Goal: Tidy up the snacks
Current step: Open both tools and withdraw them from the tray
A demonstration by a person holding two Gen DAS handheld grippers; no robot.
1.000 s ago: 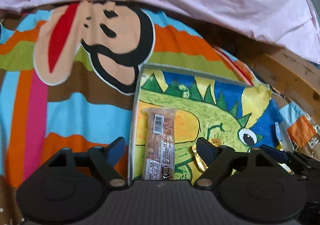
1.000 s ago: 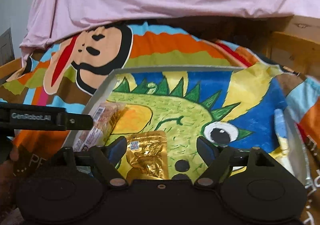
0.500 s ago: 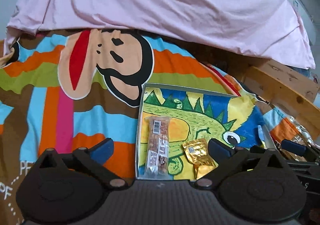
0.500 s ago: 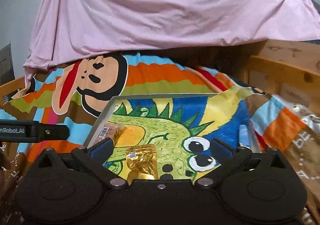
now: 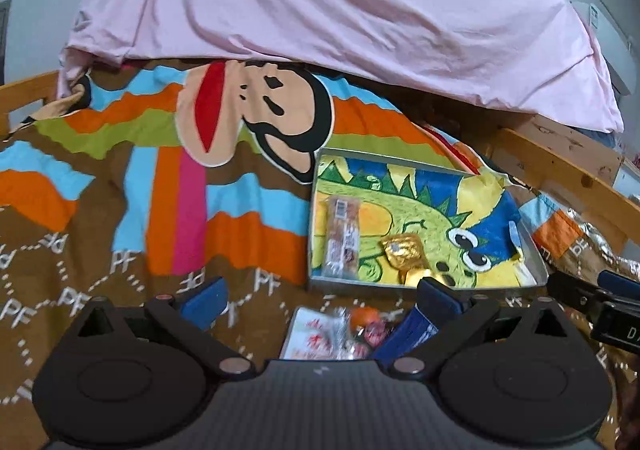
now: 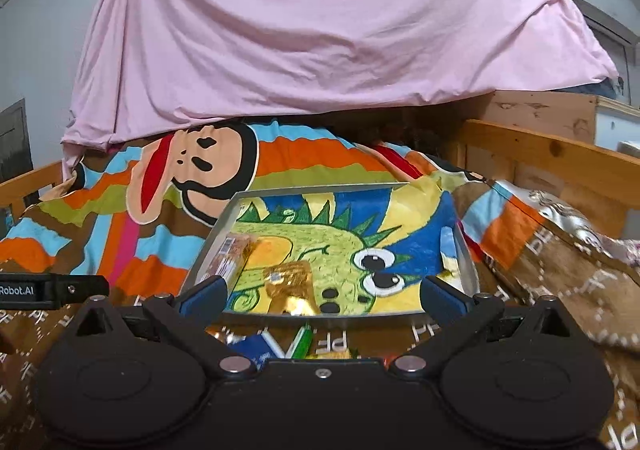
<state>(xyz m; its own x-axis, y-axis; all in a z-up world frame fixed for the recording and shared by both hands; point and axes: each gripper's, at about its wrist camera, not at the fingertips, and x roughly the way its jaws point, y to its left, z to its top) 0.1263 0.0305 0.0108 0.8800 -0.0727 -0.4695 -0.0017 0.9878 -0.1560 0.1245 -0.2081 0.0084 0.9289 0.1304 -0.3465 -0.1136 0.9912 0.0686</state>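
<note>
A shallow grey tray [image 5: 424,283] with a dinosaur picture lies on the striped monkey blanket [image 5: 120,209]. A long clear-wrapped snack bar [image 5: 341,240] and a gold foil packet [image 5: 402,250] lie in it. Loose snacks [image 5: 340,336] and a blue packet [image 5: 404,336] lie on the blanket in front of the tray. My left gripper [image 5: 320,302] is open and empty above them. My right gripper [image 6: 320,296] is open and empty before the tray [image 6: 464,262], with the bar [image 6: 230,254], gold packet [image 6: 290,280] and loose snacks [image 6: 280,344] in view.
A pink sheet [image 5: 340,9] hangs behind the blanket. Wooden bed rails [image 6: 540,157] run along the right and far left. A silver foil bag [image 6: 560,213] lies right of the tray. The other gripper's arm [image 5: 592,300] shows at the right edge.
Both grippers have pulled back and up from the tray and opened wider. The bar and gold packet stay in the tray. Loose snacks in front of the tray have come into view.
</note>
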